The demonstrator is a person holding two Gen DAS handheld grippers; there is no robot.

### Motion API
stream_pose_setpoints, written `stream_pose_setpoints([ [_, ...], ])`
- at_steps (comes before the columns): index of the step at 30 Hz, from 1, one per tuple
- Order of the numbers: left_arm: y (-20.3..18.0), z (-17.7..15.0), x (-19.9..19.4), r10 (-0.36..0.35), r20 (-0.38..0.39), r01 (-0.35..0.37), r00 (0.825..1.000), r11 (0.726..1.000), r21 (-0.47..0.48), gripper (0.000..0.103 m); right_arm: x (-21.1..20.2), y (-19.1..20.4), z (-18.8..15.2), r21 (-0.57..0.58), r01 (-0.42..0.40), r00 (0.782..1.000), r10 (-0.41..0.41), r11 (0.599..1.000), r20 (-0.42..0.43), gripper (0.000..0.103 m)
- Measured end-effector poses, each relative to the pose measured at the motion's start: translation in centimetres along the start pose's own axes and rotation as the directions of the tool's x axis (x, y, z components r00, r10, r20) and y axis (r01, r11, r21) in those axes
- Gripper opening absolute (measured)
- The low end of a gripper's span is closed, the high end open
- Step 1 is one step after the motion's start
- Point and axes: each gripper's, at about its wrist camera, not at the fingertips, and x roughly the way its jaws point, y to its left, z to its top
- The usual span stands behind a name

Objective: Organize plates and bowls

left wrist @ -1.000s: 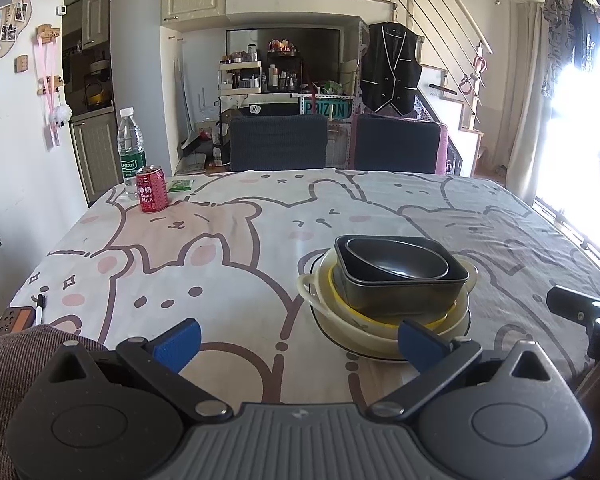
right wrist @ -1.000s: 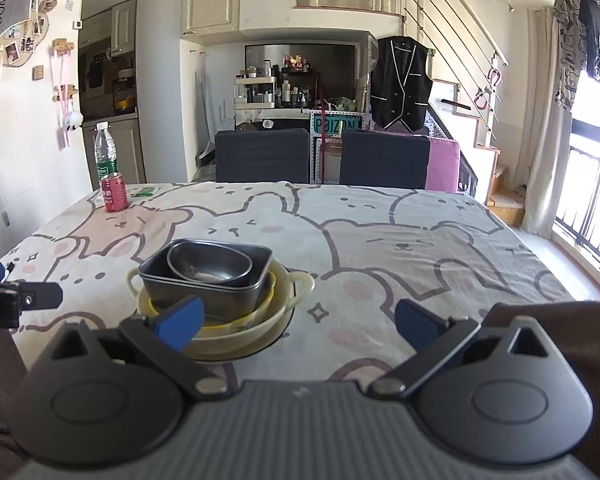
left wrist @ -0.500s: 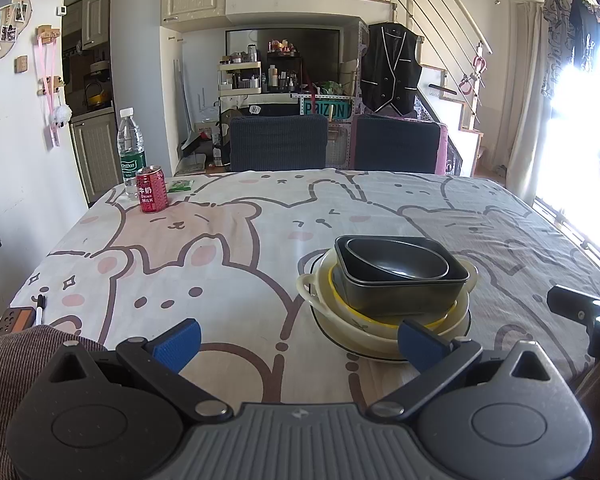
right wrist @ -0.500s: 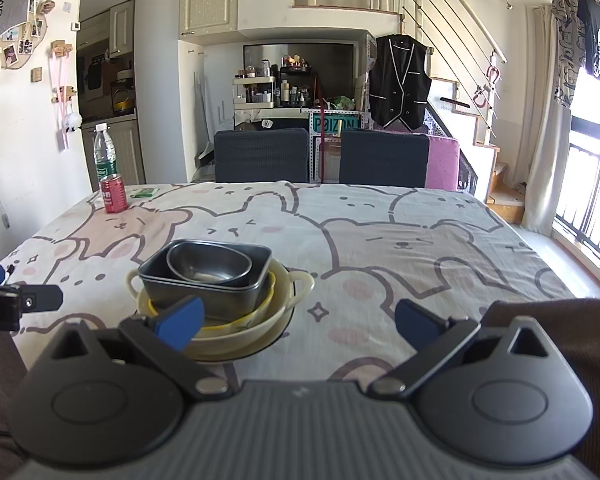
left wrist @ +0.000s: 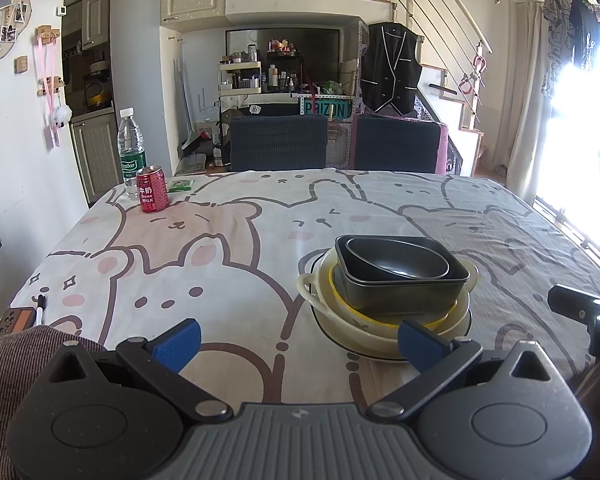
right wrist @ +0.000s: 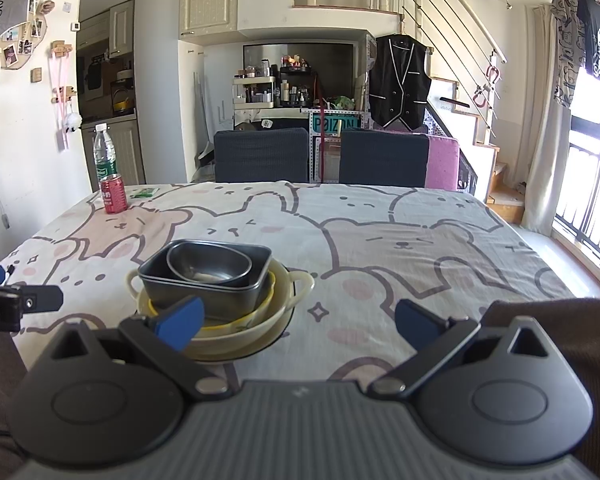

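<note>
One stack of dishes stands on the bear-print tablecloth. A small oval metal bowl (left wrist: 396, 262) (right wrist: 208, 264) nests in a dark rectangular pan (left wrist: 400, 292) (right wrist: 202, 294). Under the pan is a yellow-rimmed bowl (left wrist: 396, 318) (right wrist: 236, 322), inside a cream two-handled bowl (left wrist: 312, 284) (right wrist: 300, 284), on a black-rimmed plate (left wrist: 340, 340) (right wrist: 276, 338). My left gripper (left wrist: 298, 338) hovers open near the table's front edge, left of the stack. My right gripper (right wrist: 298, 322) is open too, with the stack behind its left fingertip. Neither holds anything.
A red drink can (left wrist: 152, 190) (right wrist: 114, 194) and a water bottle (left wrist: 131, 148) (right wrist: 103, 154) stand at the far left corner beside a green packet (left wrist: 181, 185). Two dark chairs (left wrist: 278, 142) (right wrist: 384, 158) face the far edge. A pen (left wrist: 40, 308) and small device (left wrist: 18, 319) lie front left.
</note>
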Motion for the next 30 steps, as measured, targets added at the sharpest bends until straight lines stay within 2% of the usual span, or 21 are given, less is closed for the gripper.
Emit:
stream_pose_setpoints([
  [30,0.06,0.04,0.02,0.0,0.0,0.0,1.0,1.0,-0.001,0.103,0.08,0.36,-0.07,0.005,0.002,1.0,-0.002,1.0,-0.001,0.103],
])
